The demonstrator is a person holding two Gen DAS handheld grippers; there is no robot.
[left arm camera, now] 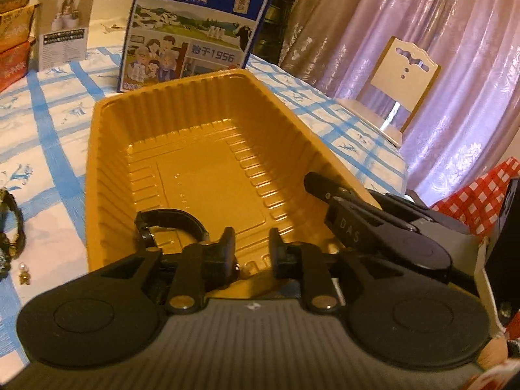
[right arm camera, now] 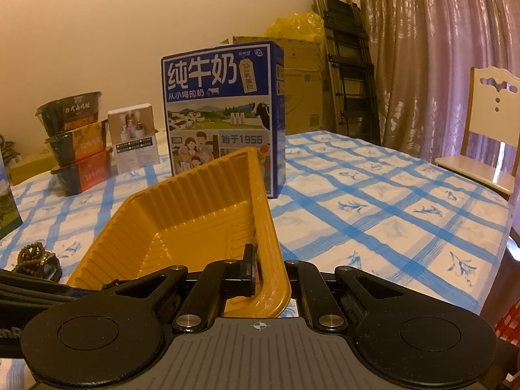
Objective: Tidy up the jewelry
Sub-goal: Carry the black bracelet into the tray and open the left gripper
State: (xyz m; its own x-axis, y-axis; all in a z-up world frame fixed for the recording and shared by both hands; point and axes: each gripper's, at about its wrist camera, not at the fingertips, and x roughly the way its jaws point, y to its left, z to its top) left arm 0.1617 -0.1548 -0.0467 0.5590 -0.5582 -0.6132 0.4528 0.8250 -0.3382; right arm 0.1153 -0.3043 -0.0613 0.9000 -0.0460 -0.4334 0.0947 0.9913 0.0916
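A gold plastic tray (left arm camera: pixel 201 123) sits on the blue-checked tablecloth, tilted up on its right side. My right gripper (right arm camera: pixel 261 273) is shut on the tray's right rim (right arm camera: pixel 266 227); in the left wrist view its fingers (left arm camera: pixel 328 191) show clamped on that rim. My left gripper (left arm camera: pixel 252 250) is open over the tray's near end. A black bangle (left arm camera: pixel 170 224) lies inside the tray beside its left finger. A small pearl piece (left arm camera: pixel 250 266) lies in the tray between the fingers. A dark bead bracelet (left arm camera: pixel 13 227) and a pearl earring (left arm camera: pixel 23 271) lie on the cloth to the left.
A blue milk carton box (right arm camera: pixel 224 113) stands just behind the tray. Stacked noodle bowls (right arm camera: pixel 76 143) and a small white box (right arm camera: pixel 135 136) stand at the back left. Brown beads (right arm camera: pixel 35 255) lie left of the tray. A white chair (right arm camera: pixel 487 130) stands at the table's right.
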